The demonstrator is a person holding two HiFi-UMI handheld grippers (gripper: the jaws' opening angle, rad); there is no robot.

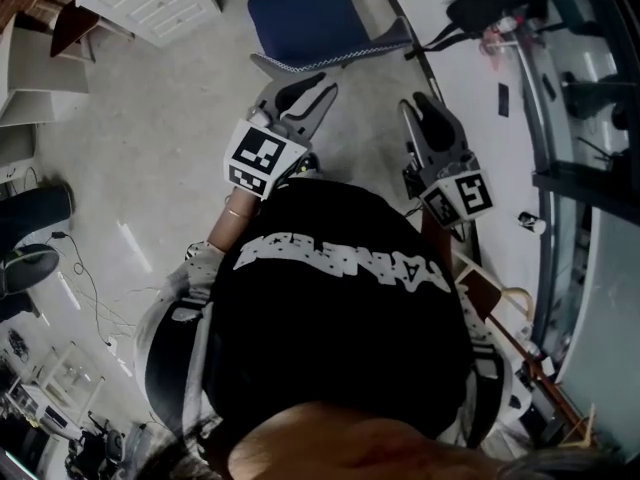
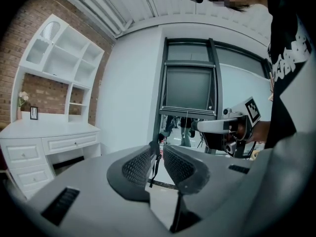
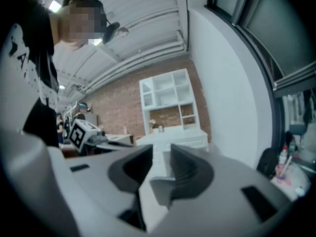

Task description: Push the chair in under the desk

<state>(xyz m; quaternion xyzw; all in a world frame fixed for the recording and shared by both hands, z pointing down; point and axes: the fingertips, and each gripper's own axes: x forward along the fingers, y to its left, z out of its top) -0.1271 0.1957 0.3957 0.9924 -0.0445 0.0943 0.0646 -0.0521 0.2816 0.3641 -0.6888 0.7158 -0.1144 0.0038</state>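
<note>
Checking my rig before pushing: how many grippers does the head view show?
2. The left gripper sits just short of the blue chair; the right gripper is beside it, further right. Neither is hidden.

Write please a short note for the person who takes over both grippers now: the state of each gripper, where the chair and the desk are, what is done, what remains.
Left gripper: jaws apart, nothing between them.
Right gripper: jaws apart, nothing between them.
Blue chair: on the open floor just ahead of both grippers, beside the white desk, not under it.
Done: nothing that shows; the chair is not gripped.
Left: set the grippers against the chair, probably at its back edge, and push it in under the desk.
</note>
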